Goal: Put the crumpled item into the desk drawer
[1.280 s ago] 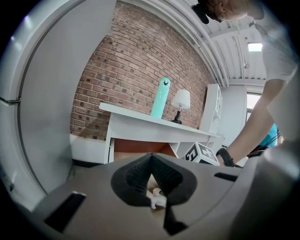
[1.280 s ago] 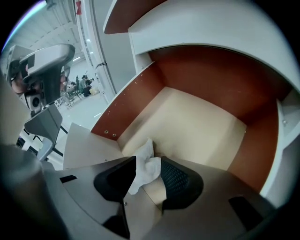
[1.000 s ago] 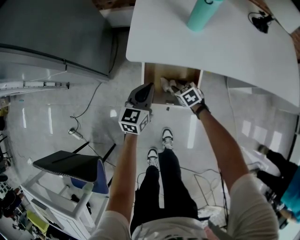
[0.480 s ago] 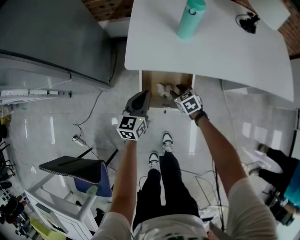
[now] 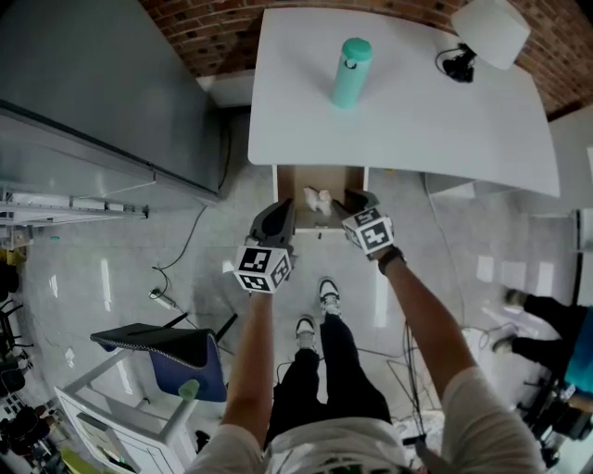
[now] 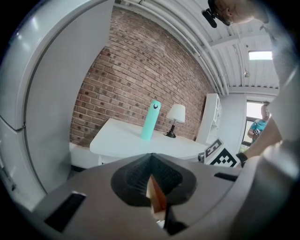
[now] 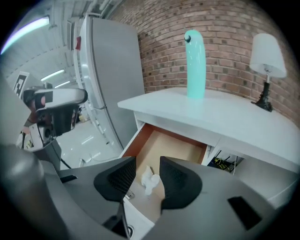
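Observation:
The crumpled white item (image 5: 318, 199) lies inside the open wooden drawer (image 5: 295, 181) under the white desk (image 5: 408, 120). My right gripper (image 5: 359, 200) hovers at the drawer's front right corner, jaws apart and holding nothing. In the right gripper view the crumpled item (image 7: 149, 180) shows through the gap of the right gripper (image 7: 147, 167), down in the drawer (image 7: 169, 144). My left gripper (image 5: 277, 211) hangs just left of the drawer front. In the left gripper view the left gripper (image 6: 151, 174) has its pads pressed together with nothing in them.
A teal bottle (image 5: 350, 71) and a white lamp (image 5: 489, 28) stand on the desk. A tall grey cabinet (image 5: 102, 83) fills the left side. A chair (image 5: 153, 344) stands on the floor at lower left, with cables nearby. The person's legs and shoes (image 5: 315, 310) are below the drawer.
Both grippers have drawn back slightly from the drawer; the right one was over the crumpled item and now sits at the drawer's front corner. The head view has tilted up over more desk.

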### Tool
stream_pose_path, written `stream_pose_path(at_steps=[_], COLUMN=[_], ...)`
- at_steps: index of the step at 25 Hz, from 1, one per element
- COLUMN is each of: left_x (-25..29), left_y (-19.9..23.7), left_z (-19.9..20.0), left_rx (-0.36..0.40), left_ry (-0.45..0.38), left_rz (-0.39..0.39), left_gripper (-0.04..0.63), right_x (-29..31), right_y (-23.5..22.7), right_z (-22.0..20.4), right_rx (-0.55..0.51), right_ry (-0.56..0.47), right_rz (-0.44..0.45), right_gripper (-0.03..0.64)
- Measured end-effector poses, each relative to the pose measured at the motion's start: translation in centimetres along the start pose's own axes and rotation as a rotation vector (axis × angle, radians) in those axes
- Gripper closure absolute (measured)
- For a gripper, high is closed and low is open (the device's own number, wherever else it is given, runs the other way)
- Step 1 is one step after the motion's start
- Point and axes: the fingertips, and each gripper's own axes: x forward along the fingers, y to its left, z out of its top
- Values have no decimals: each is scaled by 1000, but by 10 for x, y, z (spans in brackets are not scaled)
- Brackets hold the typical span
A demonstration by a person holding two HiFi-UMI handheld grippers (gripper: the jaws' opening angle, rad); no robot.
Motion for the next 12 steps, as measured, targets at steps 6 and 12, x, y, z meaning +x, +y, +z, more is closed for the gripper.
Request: stream_pose_path(at_steps=[6,12], left_x=[-23,-51], left_y=[-20,-41], left_z=[22,50], left_rx=[28,49], left_ry=[12,4], left_rz=[-12,-13], left_gripper=[598,598], right_x=[-50,-116], right_y=[4,23], right_z=[17,59], right_rx=[53,75], right_ry=[-100,-237], right_rz=[-57,-93], right_gripper=[468,468])
